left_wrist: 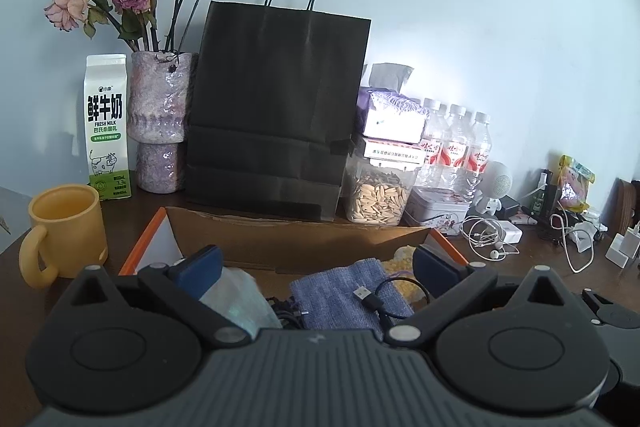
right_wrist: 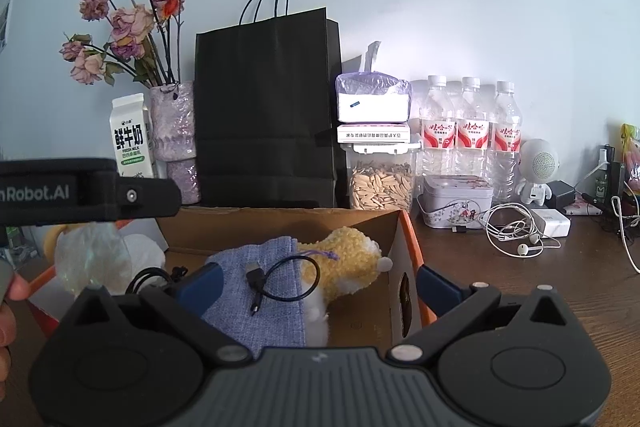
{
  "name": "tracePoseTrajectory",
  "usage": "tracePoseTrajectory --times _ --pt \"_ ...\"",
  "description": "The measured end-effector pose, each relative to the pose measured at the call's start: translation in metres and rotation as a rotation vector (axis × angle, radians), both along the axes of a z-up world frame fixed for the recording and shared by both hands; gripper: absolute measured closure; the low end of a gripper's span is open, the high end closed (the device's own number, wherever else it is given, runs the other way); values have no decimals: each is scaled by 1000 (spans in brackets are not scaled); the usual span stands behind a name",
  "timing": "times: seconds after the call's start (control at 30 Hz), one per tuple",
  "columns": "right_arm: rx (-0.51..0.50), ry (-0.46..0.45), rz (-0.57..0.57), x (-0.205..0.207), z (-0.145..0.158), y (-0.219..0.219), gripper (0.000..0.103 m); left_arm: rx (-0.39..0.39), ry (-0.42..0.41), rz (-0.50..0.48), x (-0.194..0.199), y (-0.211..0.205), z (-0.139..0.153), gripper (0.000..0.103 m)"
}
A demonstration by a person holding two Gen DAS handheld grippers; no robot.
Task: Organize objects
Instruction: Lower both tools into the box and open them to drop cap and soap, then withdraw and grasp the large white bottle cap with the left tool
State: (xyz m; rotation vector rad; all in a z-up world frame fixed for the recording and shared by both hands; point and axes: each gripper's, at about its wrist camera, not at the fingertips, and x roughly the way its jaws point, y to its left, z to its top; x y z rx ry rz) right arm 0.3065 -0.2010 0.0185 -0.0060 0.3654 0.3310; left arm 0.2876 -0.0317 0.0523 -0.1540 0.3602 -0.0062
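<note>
Both claws hover at the near edge of the cardboard box, and both are spread wide with nothing between the pads. The left claw looks over a crinkly clear plastic bag and the blue cloth pouch; the right claw sits over the same pouch, with a thin black cable looped loosely on top and a fuzzy yellow plush toy tucked against the box's right wall. My read: a pick from the box comes next. Best to go for one item only, low and square, since the cable is springy and will drag if snagged. The woven pouch is soft and will bunch; the plush squashes easily. On the dark wooden desk, tangled white earphones lie well clear of the box.
</note>
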Motion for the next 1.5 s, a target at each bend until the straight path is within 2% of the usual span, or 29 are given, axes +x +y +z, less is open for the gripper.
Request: tracePoseTrajectory --times 0.23,0.47,0.7,1.13,1.33,1.5 --pt "-17 -14 12 -15 5 2 0 -4 -12 -18 -18 7 6 0" --pt "-31 -26 52 -43 7 2 0 19 -36 -17 -53 24 9 0" --pt "-53 -12 82 -73 1 -1 0 47 -7 -2 -89 46 -2 0" --pt "-151 70 129 -108 -26 8 0 112 143 20 -115 69 -43 0" --pt "-171 105 142 -109 -34 13 0 126 208 8 -105 64 -61 0" --pt "-172 121 135 -107 -37 14 0 113 243 39 -86 59 -70 0"
